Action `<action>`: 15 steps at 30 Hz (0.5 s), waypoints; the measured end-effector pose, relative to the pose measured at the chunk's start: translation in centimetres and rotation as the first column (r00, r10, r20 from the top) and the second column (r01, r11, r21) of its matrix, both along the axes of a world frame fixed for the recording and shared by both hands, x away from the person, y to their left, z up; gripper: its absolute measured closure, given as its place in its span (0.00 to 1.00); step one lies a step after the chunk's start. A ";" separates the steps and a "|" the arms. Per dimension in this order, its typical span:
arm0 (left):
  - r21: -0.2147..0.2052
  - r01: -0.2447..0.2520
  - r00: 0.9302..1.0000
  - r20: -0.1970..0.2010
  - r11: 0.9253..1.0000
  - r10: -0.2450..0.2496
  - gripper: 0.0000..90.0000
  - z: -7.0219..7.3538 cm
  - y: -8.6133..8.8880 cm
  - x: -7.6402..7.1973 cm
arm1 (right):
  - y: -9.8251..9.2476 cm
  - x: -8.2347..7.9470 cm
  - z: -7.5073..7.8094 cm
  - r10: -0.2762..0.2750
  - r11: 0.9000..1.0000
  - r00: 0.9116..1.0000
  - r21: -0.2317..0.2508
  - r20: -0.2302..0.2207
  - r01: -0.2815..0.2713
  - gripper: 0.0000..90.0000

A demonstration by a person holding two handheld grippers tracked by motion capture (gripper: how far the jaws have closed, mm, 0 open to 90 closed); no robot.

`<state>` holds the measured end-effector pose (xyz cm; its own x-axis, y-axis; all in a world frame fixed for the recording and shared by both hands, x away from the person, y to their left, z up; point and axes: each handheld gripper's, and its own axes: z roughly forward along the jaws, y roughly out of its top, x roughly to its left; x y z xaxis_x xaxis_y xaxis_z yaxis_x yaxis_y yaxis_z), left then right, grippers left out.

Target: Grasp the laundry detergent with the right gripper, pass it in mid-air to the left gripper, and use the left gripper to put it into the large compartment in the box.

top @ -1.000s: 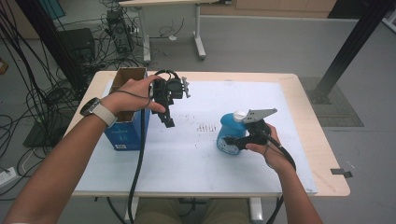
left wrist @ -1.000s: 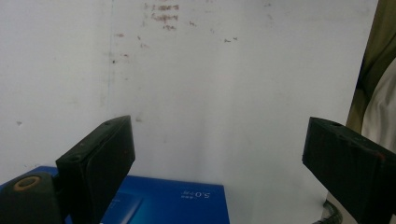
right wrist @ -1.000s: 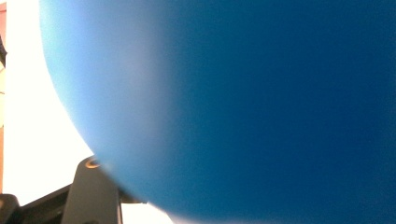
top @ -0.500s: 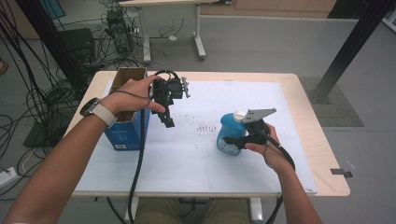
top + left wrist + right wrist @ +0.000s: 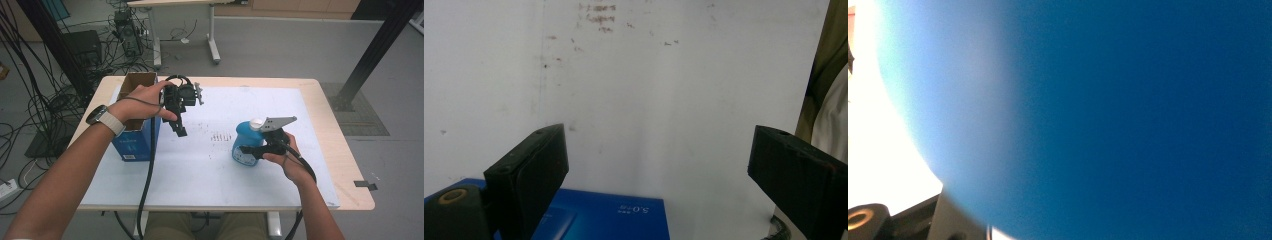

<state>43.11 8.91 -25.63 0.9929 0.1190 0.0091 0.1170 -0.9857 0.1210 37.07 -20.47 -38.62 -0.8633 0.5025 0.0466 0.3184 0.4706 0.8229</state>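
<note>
Bottle, blue, rounded plastic with a white cap (image 5: 248, 144), stands upright on the white table cover (image 5: 310, 170), right of centre. Right gripper (image 5: 251, 151) comes at it level from the bottle's right; jaws have just been closing and now clamp the body low down. Right gripper view: blue wall (image 5: 1123, 120) right against the lens. Left gripper (image 5: 180, 131) hangs well apart, beside the open-topped blue cardboard box (image 5: 136, 142), jaws spread wide, nothing between them. Judgement: right hand lifts; bottle's long axis vertical.
</note>
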 end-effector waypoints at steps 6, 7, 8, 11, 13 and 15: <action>0.000 0.002 1.000 0.002 1.000 -0.002 0.11 0.0 -0.1 0.0 | 0.0 0.0 -0.1 0.003 1.000 1.000 0.005 0.014 -0.003 0.47; 0.002 0.004 1.000 0.002 1.000 -0.004 0.11 0.0 -0.1 0.0 | 0.0 -0.1 -0.1 0.002 1.000 1.000 0.005 0.014 -0.003 0.47; 0.001 0.005 1.000 0.002 1.000 -0.005 0.11 0.0 -0.1 0.0 | -0.1 -0.1 -0.1 0.002 1.000 1.000 0.007 0.016 -0.003 0.47; 0.000 0.000 1.000 0.000 1.000 0.000 0.11 0.0 -0.2 -0.1 | -0.1 0.0 -0.2 0.008 1.000 1.000 0.011 0.020 -0.008 0.47; 0.000 0.004 1.000 0.002 1.000 -0.004 0.11 0.0 -0.2 -0.1 | -0.1 0.0 -0.2 0.010 1.000 1.000 0.013 0.023 -0.010 0.48; 0.000 -0.001 1.000 0.002 1.000 0.001 0.11 -0.1 -0.1 -0.1 | -0.2 0.0 -0.2 0.013 1.000 1.000 0.014 0.026 -0.013 0.48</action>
<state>43.04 8.78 -25.68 0.9927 0.1199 0.0107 0.1177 -0.9856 0.1213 37.04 -20.63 -38.84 -0.8709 0.4905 0.0316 0.2908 0.4624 0.8376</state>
